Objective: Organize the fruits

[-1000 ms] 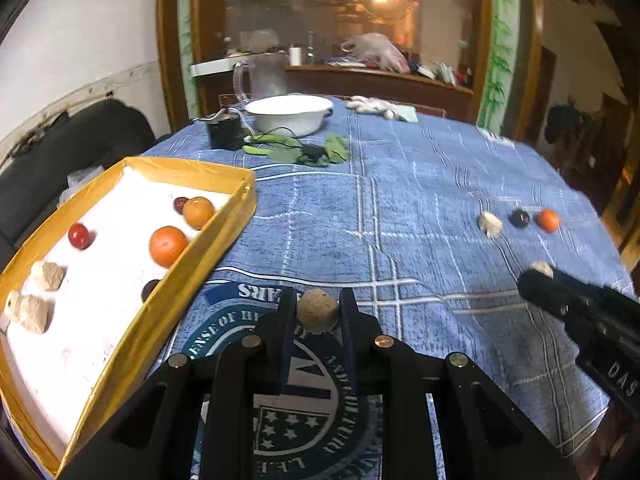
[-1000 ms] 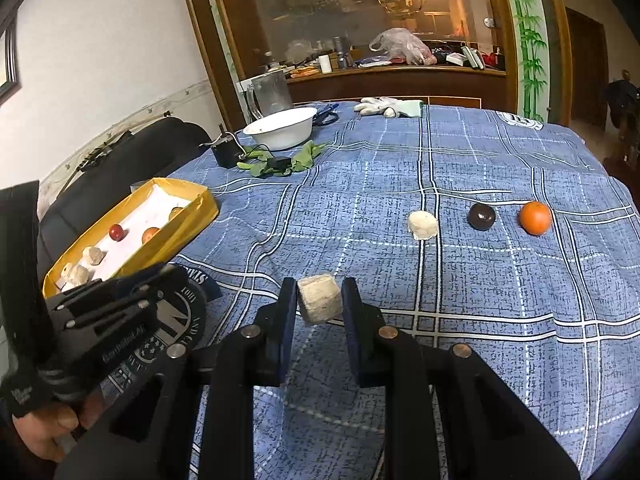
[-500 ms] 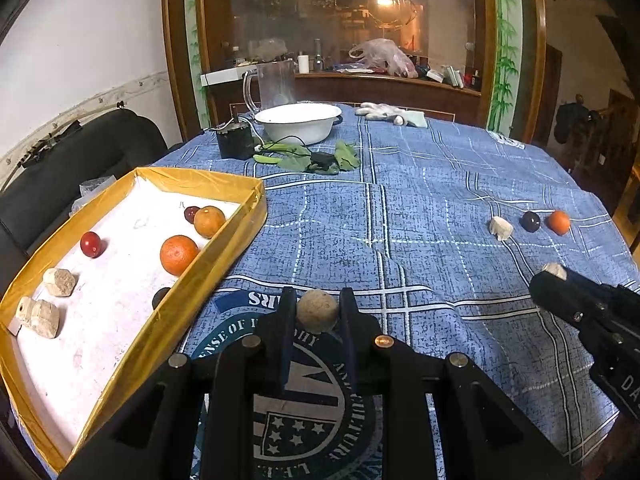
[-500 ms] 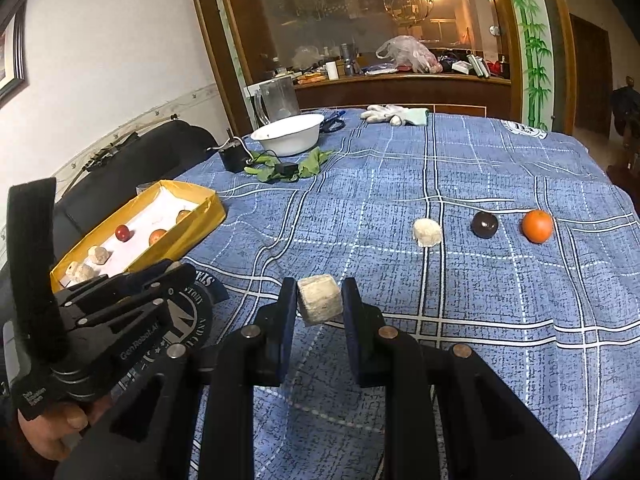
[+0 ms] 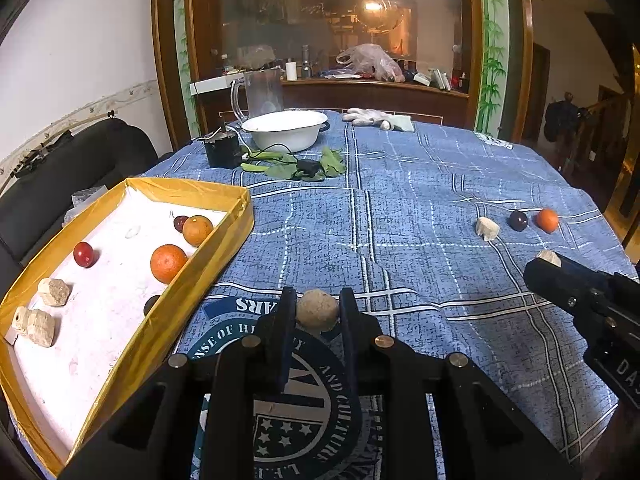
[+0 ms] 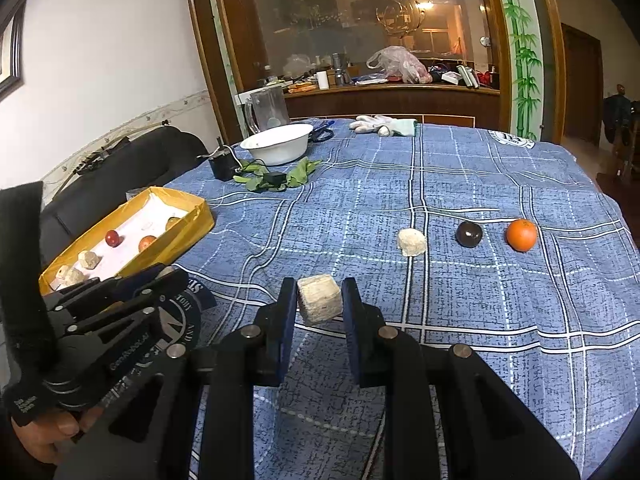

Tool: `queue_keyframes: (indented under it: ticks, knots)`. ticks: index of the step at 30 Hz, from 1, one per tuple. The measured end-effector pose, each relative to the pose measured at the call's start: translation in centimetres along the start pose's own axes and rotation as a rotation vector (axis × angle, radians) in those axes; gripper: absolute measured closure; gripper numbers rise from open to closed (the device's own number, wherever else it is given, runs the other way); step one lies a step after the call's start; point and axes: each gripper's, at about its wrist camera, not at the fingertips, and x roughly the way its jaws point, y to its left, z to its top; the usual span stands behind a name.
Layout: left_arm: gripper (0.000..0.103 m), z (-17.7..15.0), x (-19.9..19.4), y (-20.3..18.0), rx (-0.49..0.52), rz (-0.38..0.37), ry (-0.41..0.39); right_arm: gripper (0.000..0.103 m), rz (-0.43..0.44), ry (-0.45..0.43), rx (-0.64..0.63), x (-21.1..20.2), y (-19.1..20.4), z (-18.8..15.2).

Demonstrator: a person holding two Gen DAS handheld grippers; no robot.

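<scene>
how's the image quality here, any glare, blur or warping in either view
Left wrist view: sharp, dim warm light, lamp glaring in the glass, table edge bowed by the fisheye. Right wrist view: equally sharp, door frame curved, corners vignetted black.

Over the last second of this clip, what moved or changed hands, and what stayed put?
Both tools rose a little, so each view looks flatter across the table. Nothing was picked up or released: the left tool stays shut on the round beige ball, and the right tool on the pale cube. The fruits in the yellow tray and the three loose pieces on the blue tablecloth did not move.
</scene>
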Motion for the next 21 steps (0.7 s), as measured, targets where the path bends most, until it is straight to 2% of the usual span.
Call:
queue_keyframes:
  ticks: [21]
  knots:
    - [0.083,-0.03,0.74,-0.12,-0.005,-0.014,0.033,0.079,-0.014,-0.004,-0.011,0.11,0.08,-0.06]
